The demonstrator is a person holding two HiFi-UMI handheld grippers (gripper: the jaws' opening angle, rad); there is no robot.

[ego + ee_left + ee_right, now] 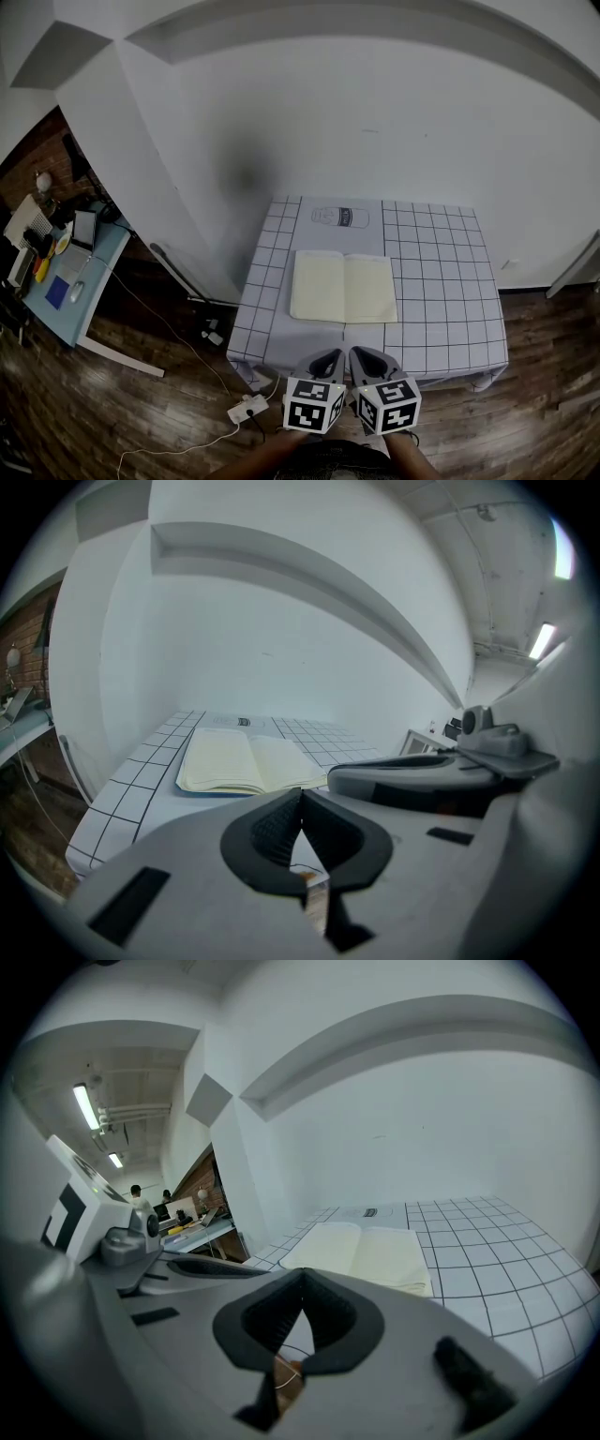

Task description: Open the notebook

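Notebook (343, 288) flat open, beyond left hand-held gripper (328, 357) and right hand-held gripper (366, 355), both closed.

No word or number can be read anywhere. On the checked cover of the table (441, 281), just beyond the notebook (343, 287), there is a printed oval emblem (339, 217), too small to make out. The cubes on the left tool (330, 355) and right tool (363, 354) carry black-and-white square code patterns, not letters.
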